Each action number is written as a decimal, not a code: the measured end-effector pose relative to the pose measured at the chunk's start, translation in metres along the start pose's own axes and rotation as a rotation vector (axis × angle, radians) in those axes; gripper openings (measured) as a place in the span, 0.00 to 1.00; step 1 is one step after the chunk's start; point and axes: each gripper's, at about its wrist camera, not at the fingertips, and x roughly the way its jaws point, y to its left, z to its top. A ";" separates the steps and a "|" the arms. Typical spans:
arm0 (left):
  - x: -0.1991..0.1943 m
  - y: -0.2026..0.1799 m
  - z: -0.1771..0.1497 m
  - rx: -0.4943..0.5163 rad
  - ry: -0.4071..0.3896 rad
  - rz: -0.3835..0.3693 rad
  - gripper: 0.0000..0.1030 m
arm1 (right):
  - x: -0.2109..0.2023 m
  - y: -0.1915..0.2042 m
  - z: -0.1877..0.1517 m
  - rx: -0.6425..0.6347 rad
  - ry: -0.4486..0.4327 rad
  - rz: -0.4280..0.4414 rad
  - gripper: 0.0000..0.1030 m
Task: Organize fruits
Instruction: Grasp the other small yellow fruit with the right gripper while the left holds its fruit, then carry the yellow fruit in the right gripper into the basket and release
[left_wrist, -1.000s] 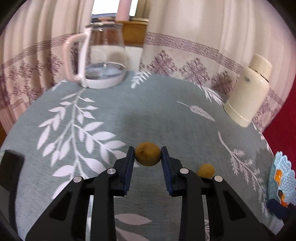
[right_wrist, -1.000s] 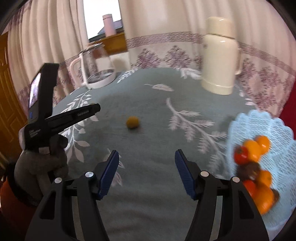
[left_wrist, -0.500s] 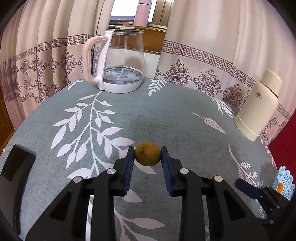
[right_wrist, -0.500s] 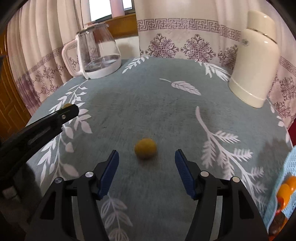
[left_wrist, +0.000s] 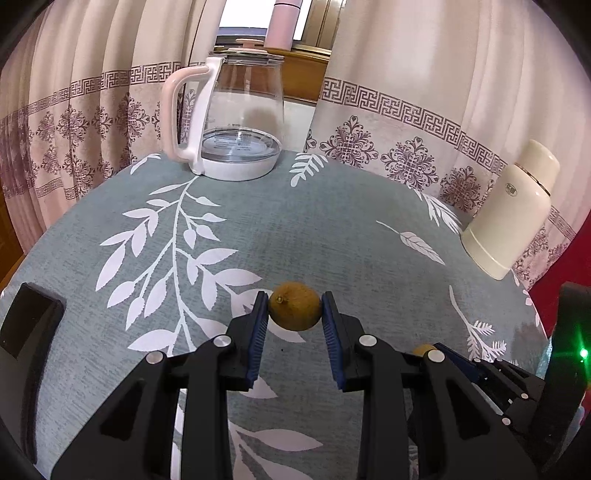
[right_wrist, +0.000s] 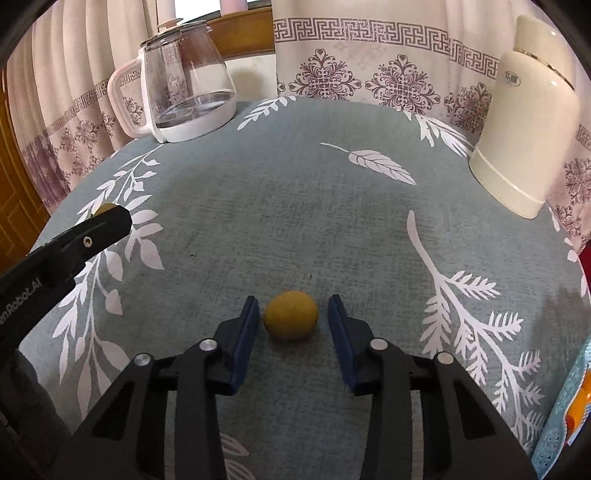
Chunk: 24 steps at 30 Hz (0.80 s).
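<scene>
My left gripper (left_wrist: 294, 309) is shut on a small brownish-yellow fruit (left_wrist: 294, 312), held just above the grey-green leaf-print tablecloth (left_wrist: 332, 229). In the right wrist view that gripper (right_wrist: 110, 218) reaches in from the left, a sliver of its fruit (right_wrist: 103, 207) showing. A round yellow fruit (right_wrist: 291, 315) lies on the cloth between the blue pads of my right gripper (right_wrist: 293, 310). Its jaws are closing, with a thin gap left on each side. At the right edge is a light-blue lacy basket (right_wrist: 565, 417) holding orange fruit (right_wrist: 581, 406).
A glass kettle (left_wrist: 236, 122) with a pale pink handle stands at the back left of the round table. A cream thermos (left_wrist: 513, 210) stands at the back right. Patterned curtains hang behind. A black device (left_wrist: 29, 321) sits at the left edge.
My right gripper moved forward and down to the yellow fruit, and its jaws narrowed around it. The left gripper kept its fruit and barely moved.
</scene>
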 end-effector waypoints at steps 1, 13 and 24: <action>0.000 -0.001 0.000 0.002 0.001 -0.001 0.29 | 0.000 0.000 0.000 -0.004 0.000 -0.003 0.32; -0.001 -0.003 -0.001 0.005 0.004 -0.014 0.29 | -0.022 -0.002 -0.012 0.005 -0.025 -0.018 0.28; -0.004 -0.011 -0.003 0.028 0.001 -0.032 0.29 | -0.066 -0.022 -0.028 0.079 -0.073 -0.029 0.28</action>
